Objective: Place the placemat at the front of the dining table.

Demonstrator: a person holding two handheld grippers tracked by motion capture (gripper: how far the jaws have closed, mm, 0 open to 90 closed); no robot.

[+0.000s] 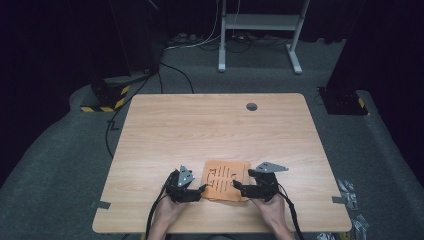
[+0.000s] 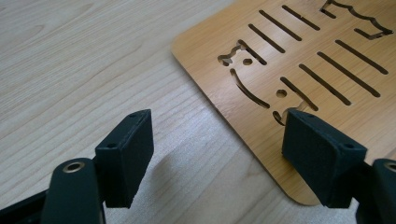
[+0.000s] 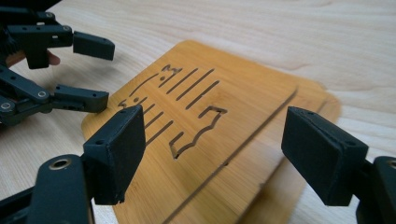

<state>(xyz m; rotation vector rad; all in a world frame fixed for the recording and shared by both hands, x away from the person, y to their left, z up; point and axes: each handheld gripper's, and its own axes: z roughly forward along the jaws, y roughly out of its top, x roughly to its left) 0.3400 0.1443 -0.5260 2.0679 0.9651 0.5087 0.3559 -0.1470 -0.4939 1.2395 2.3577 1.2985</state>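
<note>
2 grippers flank a small orange-brown wooden board (image 1: 226, 180) that lies flat on the table (image 1: 210, 125), low in the middle of the high view, and neither one has hold of it, so you look to be at the very start of the work. Your left gripper (image 1: 202, 188) sits at the board's left edge with its jaws spread wide; in the left gripper view 1 pad (image 2: 322, 156) hangs over the board's rounded corner and the other pad (image 2: 126, 156) stands over bare table. Your right gripper (image 1: 237, 186) sits at the board's lower right, jaws equally wide, with the board (image 3: 210, 135) between them but untouched. The right gripper view shows a thin seam running along the board and a second layer stepping out beneath its right edge, so it may be 2 stacked or hinged pieces; you cannot tell which from here. Closing on an edge and lifting or parting the pieces all seems left to do. No brand, label or readable writing appears; the board carries cut-out slots and shapes (image 2: 303, 60), not letters.
</note>
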